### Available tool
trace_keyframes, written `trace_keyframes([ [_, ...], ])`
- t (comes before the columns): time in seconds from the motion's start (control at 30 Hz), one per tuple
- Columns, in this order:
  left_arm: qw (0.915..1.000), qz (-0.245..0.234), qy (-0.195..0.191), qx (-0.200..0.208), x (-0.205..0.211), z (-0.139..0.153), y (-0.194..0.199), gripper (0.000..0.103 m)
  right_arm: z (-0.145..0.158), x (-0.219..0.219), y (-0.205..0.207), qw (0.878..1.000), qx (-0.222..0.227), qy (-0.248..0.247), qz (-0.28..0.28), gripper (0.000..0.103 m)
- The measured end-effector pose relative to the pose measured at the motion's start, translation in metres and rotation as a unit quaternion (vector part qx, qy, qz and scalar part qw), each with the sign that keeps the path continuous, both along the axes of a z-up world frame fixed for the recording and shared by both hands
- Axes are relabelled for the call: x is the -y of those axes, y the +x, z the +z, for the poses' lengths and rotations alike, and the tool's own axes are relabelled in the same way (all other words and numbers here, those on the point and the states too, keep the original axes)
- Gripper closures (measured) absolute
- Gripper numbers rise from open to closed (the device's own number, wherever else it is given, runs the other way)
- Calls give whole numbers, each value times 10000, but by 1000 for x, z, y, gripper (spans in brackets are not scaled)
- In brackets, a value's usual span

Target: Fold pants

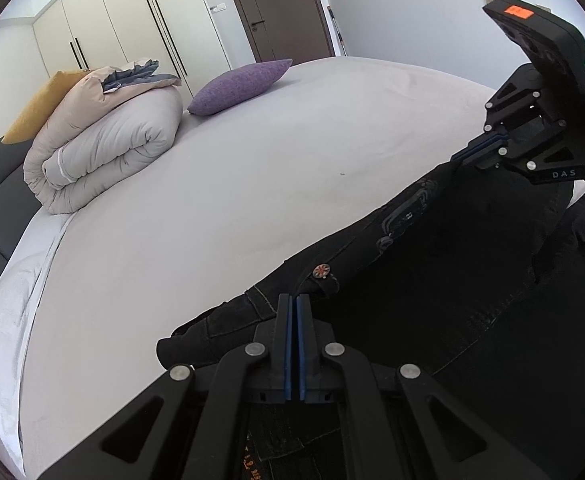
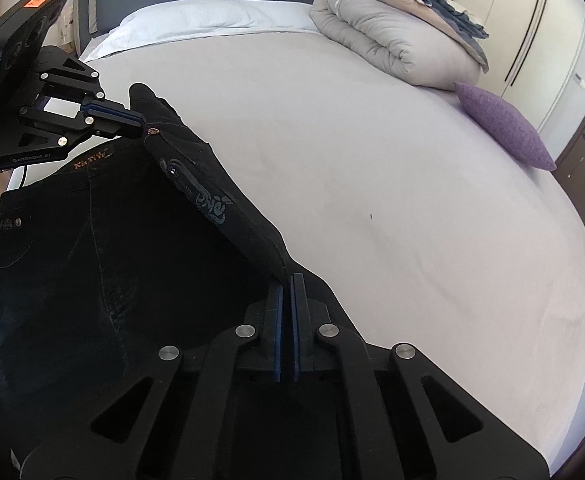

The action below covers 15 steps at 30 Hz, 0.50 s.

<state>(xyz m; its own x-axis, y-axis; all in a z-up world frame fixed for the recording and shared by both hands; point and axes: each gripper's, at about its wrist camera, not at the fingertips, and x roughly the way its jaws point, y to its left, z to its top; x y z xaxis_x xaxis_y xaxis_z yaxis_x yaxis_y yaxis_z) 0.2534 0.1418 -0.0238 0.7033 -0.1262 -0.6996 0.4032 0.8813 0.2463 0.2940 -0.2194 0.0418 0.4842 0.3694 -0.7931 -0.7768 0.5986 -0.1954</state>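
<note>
- One pair of black pants (image 1: 432, 264), lifted at the waistband above the bed (image 1: 212, 200).
- Two grippers: left gripper (image 1: 294, 300) and right gripper (image 2: 286, 280), each pinching the waistband.
- One rolled duvet (image 1: 108, 136), one purple cushion (image 1: 238, 86) (plus one mustard pillow (image 1: 36, 106)).
- Grey sheet; wardrobe (image 1: 104, 20), brown door (image 1: 276, 4).

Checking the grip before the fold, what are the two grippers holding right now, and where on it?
Both are shut on the black pants at the waistband: the left gripper beside the button, the right gripper at the opposite end of the lifted waist edge.
</note>
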Motion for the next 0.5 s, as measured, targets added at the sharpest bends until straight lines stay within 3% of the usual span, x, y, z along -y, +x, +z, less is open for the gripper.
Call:
trace_keyframes([
  [0.27, 9998, 129, 19, 181, -8, 2, -61, 102, 13, -35, -104, 9898, 1099, -710, 558, 101],
  [0.4, 9998, 193, -32, 90, -11, -6, -101, 102, -2, -58, -170, 9749, 1651, -1219, 869, 101],
  [0.5, 9997, 235, 0, -42, -9, -17, -128, 102, -23, -83, -210, 9652, 1827, -1537, 1064, 101],
])
